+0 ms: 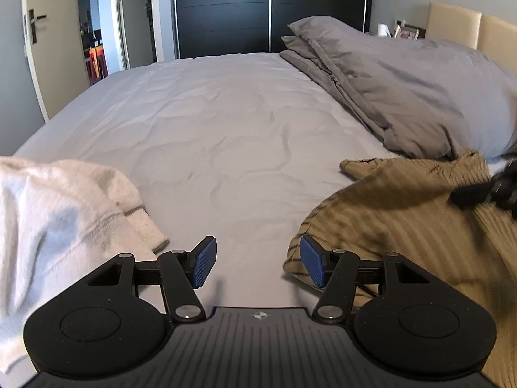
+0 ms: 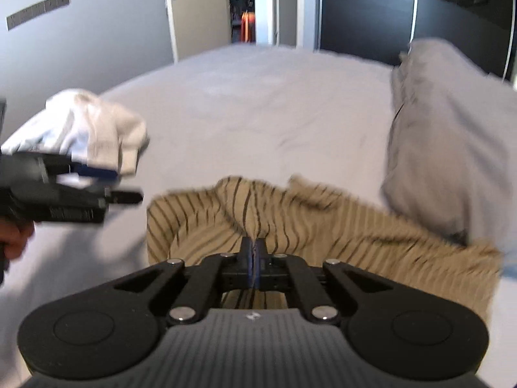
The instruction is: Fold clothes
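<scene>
Striped tan garment is pinched by the right gripper; left gripper fingers spread wide, empty.

Bare bed sheet between white garment and striped garment (pillows beyond).

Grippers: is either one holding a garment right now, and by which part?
The right gripper is shut on a bunched fold of the tan striped garment, near its middle. The left gripper is open and holds nothing.
</scene>
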Demonstrator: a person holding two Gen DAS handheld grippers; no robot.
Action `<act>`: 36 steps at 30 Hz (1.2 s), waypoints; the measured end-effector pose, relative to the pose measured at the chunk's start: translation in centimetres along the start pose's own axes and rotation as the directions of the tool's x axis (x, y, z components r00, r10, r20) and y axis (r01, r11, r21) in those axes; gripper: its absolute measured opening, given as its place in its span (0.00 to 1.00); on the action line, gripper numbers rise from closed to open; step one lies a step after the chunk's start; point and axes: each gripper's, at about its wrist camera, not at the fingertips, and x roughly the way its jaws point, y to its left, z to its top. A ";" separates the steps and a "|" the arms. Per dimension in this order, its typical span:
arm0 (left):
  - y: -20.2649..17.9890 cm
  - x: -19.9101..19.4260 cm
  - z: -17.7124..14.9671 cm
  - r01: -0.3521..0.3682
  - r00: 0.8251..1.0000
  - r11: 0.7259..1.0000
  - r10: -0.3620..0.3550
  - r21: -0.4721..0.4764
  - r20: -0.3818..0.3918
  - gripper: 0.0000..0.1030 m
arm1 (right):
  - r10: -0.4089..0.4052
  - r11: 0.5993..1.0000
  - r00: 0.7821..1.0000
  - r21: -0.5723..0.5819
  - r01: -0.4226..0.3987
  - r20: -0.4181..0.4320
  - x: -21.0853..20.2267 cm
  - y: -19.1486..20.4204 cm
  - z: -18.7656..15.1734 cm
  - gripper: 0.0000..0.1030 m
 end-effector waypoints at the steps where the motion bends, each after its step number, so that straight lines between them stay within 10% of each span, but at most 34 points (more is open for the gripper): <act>1: -0.1 -0.1 -0.1 0.016 1.000 1.000 -0.016 -0.005 0.003 0.54 | -0.034 0.999 0.999 -0.004 0.034 0.018 -0.8 -0.6 0.4 0.01; 11: -4.4 0.2 -0.2 0.194 0.981 0.980 -0.194 0.041 0.003 0.58 | -0.326 0.937 0.944 0.116 0.329 -0.043 -2.9 -9.3 -1.6 0.01; 18: -7.8 4.0 -0.8 0.293 0.949 0.955 -0.297 -0.049 -0.109 0.61 | -0.276 0.933 0.955 0.210 0.293 -0.107 -0.6 -12.3 -5.7 0.02; 30: -13.0 11.0 4.9 0.181 0.980 0.978 -0.189 -0.106 -0.067 0.68 | -0.129 0.961 0.990 0.240 0.139 -0.059 0.7 -12.6 -7.0 0.02; 32: -13.8 12.3 5.4 0.169 0.980 0.979 -0.179 -0.112 -0.090 0.47 | -0.108 0.961 0.993 0.251 0.117 -0.049 0.6 -12.6 -7.2 0.02; 33: -14.3 12.8 5.3 0.145 0.982 0.984 -0.155 -0.101 -0.105 0.13 | -0.105 0.961 0.994 0.252 0.112 -0.042 0.4 -12.7 -7.2 0.02; 36: -15.3 12.8 5.1 0.077 0.992 0.996 -0.081 -0.042 -0.093 0.00 | -0.090 0.961 0.996 0.262 0.092 -0.019 0.1 -13.0 -7.3 0.02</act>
